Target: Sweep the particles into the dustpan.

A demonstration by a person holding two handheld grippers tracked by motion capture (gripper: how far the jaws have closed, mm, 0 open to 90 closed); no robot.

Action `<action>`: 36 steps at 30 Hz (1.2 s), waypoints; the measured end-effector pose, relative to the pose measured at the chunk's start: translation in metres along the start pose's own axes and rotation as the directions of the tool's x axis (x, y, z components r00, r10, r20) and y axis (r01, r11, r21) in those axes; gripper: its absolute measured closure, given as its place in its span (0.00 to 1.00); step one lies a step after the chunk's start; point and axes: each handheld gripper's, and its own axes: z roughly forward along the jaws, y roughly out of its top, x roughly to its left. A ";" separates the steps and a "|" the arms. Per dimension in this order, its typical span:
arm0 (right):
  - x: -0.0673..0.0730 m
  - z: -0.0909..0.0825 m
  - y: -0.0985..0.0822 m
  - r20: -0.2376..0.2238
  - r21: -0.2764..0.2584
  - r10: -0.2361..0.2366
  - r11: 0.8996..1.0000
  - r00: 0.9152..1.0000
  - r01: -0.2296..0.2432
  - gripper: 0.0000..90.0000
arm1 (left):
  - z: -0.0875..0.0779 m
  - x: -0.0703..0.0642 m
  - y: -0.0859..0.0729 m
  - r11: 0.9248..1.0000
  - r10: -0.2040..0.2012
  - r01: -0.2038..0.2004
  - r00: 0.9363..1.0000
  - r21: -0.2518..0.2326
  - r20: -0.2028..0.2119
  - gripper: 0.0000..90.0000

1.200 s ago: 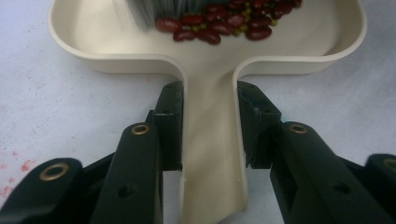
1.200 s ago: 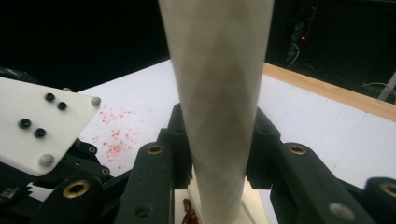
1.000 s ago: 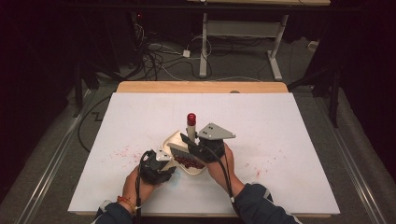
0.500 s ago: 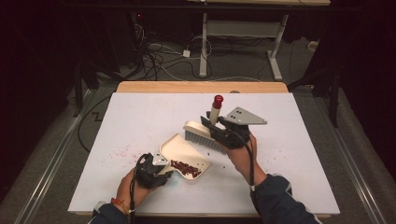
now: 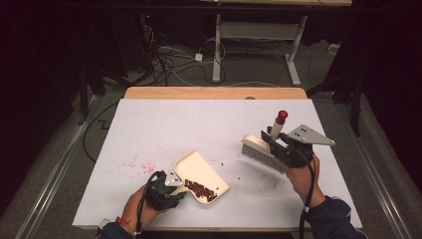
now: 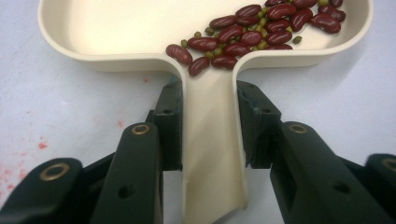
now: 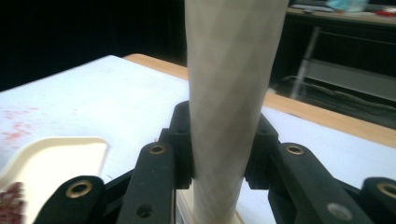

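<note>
A cream dustpan lies on the white table, front centre, with dark red beans and a few small green ones piled near its handle. My left gripper is shut on that handle, its pads pressing both sides just behind the beans. To the right, my right gripper is shut on the cream handle of a brush with grey bristles and a red tip. The brush is held clear of the pan, its handle pointing up and away.
Red stains mark the table left of the dustpan. A few stray beans lie between pan and brush. A wooden strip borders the far edge. Cables and desk legs lie beyond, on the dark floor.
My right gripper has carried the brush from over the dustpan out to the right and slightly up. The left gripper and the dustpan have stayed put.
</note>
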 end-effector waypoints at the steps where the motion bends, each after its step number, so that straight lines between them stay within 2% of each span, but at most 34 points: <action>1: -0.003 -0.001 -0.002 0.010 0.010 -0.001 1.000 1.000 0.001 0.78 | 0.000 -0.001 0.000 1.000 0.002 -0.002 1.000 0.000 0.003 0.71; 6: -0.014 -0.002 -0.005 0.075 0.012 -0.038 0.999 0.996 0.037 0.78 | 0.000 -0.003 0.002 1.000 0.011 -0.011 1.000 -0.007 0.004 0.71; 9: -0.023 -0.003 -0.006 0.075 0.008 -0.005 1.000 0.997 0.005 0.78 | 0.001 -0.002 0.002 1.000 0.013 -0.013 1.000 -0.007 0.009 0.71; 12: -0.029 -0.004 -0.006 0.103 0.005 -0.013 1.000 0.995 0.013 0.78 | 0.001 -0.002 0.002 1.000 0.013 -0.013 1.000 -0.008 0.011 0.71; 19: -0.039 -0.004 -0.009 0.138 0.004 0.003 1.000 0.990 -0.003 0.78 | 0.000 -0.003 0.002 1.000 0.019 -0.019 1.000 -0.005 0.012 0.71; 22: -0.042 -0.001 -0.012 0.152 0.005 -0.012 1.000 0.988 0.011 0.78 | 0.000 -0.004 0.002 1.000 0.015 -0.015 1.000 -0.005 0.016 0.71; 25: -0.045 0.001 -0.015 0.147 0.016 0.008 1.000 0.989 -0.011 0.78 | 0.000 -0.003 0.003 1.000 0.017 -0.017 1.000 -0.005 0.019 0.71; 29: -0.043 0.003 -0.015 0.143 0.014 0.008 1.000 0.990 -0.010 0.78 | 0.001 -0.003 0.003 1.000 0.015 -0.015 1.000 -0.005 0.025 0.71; 34: -0.036 0.006 -0.015 0.114 0.004 0.037 0.999 0.993 -0.038 0.78 | 0.002 -0.003 0.003 1.000 0.018 -0.018 1.000 -0.002 0.021 0.71; 36: -0.031 0.009 -0.015 0.105 0.010 0.032 0.999 0.994 -0.034 0.78 | 0.002 -0.003 0.003 1.000 0.017 -0.017 1.000 -0.001 0.023 0.71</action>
